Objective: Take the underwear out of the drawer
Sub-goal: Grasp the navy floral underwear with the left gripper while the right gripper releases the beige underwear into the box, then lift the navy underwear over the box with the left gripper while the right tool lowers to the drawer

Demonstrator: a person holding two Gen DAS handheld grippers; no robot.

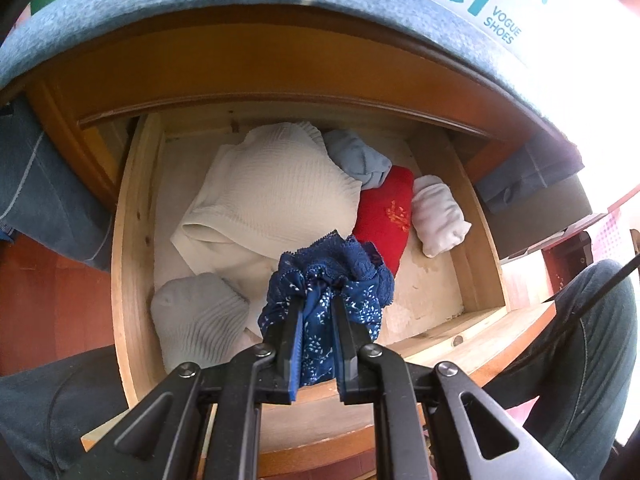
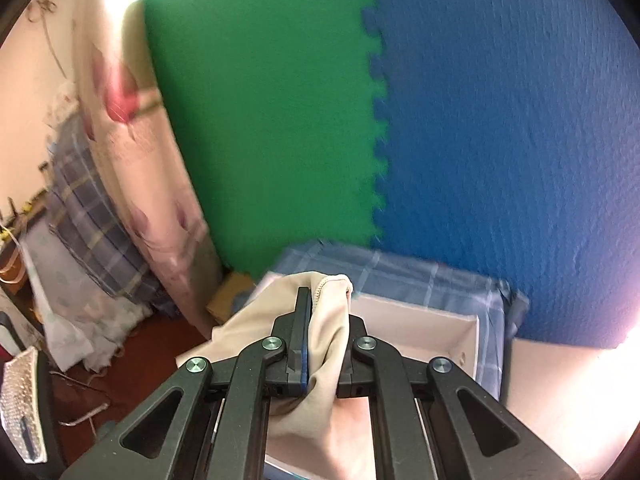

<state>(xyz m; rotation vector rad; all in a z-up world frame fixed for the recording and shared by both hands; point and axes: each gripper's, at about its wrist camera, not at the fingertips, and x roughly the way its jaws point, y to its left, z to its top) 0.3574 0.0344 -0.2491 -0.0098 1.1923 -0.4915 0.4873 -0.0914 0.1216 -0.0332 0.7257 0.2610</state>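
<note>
Presently recorded, by item:

Left fingers: the black fingers (image 1: 290,320) are clamped together on bunched cloth, which is pinched between the two pads.
Left gripper (image 1: 318,300): it is held above the front part of the open drawer, pointing down into it.
Blue floral underwear (image 1: 340,272): navy fabric with a small white print and a lace edge is gripped by the left gripper and bunched above the drawer contents, near the front.
Drawer (image 1: 132,216): a pale wooden drawer is seen pulled out from an orange-brown cabinet; a pale liner is noted on its floor.
Drawer contents: a cream ribbed garment (image 1: 276,192) is spread across the middle; a red folded item (image 1: 386,216) with orange embroidery lies just right of it; a light blue bundle (image 1: 360,158) rests behind the red item; a white rolled bundle (image 1: 438,216) lies at the right; a white ribbed sock (image 1: 198,316) lies at the front left.
Right fingers: the fingers (image 2: 302,320) are closed on beige cloth.
Right gripper (image 2: 324,320): it is held over a white box.
Beige underwear (image 2: 320,344): held by the right gripper, well away from the drawer, draped down between the fingers.
White box (image 2: 460,340): it sits on blue plaid cloth (image 2: 400,276), before green and blue foam mats (image 2: 260,120).
</note>
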